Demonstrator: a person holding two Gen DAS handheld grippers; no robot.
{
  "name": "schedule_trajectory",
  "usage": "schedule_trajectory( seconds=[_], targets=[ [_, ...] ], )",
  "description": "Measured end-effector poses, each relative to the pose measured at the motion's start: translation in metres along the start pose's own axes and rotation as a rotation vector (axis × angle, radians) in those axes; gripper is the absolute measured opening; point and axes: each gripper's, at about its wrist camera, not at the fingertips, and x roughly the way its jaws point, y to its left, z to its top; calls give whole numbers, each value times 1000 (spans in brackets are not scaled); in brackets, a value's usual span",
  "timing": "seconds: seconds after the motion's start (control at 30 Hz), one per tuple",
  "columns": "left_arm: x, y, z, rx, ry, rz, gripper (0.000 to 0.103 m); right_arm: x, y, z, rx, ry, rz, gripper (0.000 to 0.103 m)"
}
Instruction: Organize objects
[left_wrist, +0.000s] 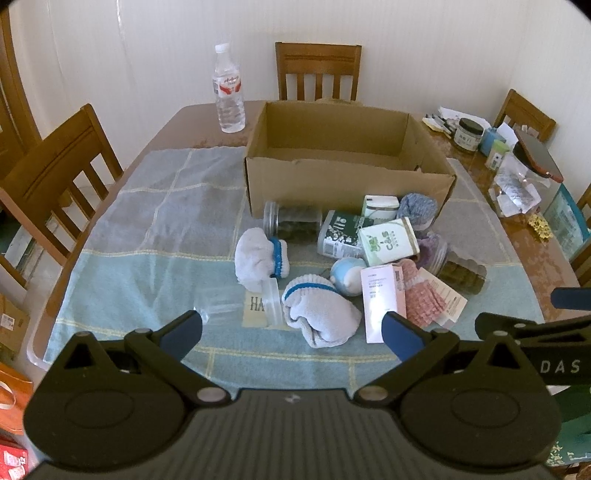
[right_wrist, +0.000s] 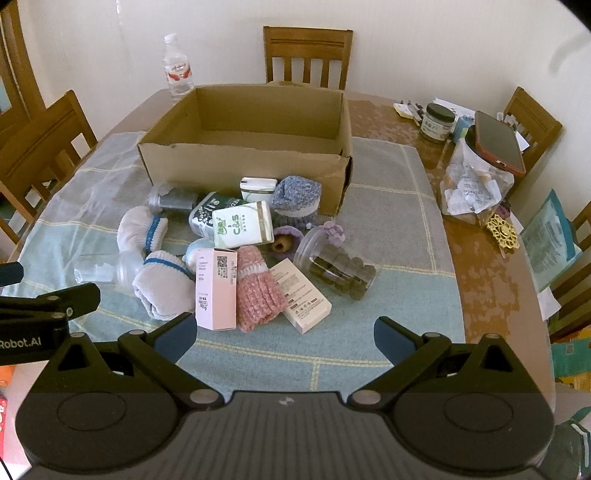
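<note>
An open, empty cardboard box (left_wrist: 347, 181) (right_wrist: 236, 166) stands mid-table. In front of it lies a pile: two white socks with blue bands (left_wrist: 321, 317) (right_wrist: 162, 288), a pink knit sock (right_wrist: 258, 295), a pink carton (right_wrist: 216, 288) (left_wrist: 382, 299), a green-white C&S pack (left_wrist: 389, 243) (right_wrist: 243, 225), a blue-grey knit sock (right_wrist: 295, 195), clear jars (right_wrist: 340, 266) (left_wrist: 291, 221) and a beige carton (right_wrist: 303, 295). My left gripper (left_wrist: 291, 332) is open and empty, just before the near white sock. My right gripper (right_wrist: 284, 339) is open and empty, just before the pink sock.
A water bottle (left_wrist: 229, 92) stands at the far left of the table. A phone (right_wrist: 498, 142) on a jar, a dark-lidded jar (right_wrist: 437, 122), papers and a gold ornament (right_wrist: 502, 229) crowd the right side. Wooden chairs (left_wrist: 55, 177) surround the table. A checked cloth (left_wrist: 147, 229) covers it.
</note>
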Motion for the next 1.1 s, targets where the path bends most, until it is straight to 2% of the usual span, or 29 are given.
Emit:
schedule_trajectory(
  seconds=[0.4,0.67,0.9,1.1],
  targets=[
    [6,-5,4,34,-35,-18,103,0,-5,3,-3,-14,14,103],
    [30,2,-7,37,-47,-63,103,17,-3,-2,-22,-33,27,103],
    [53,14,-15,35,-44,-57,103,36,2,-8,-46,-55,62,103],
    [66,25,-19,55,-27,-68,103,51,10,-12,-85,-53,56,103]
  ],
)
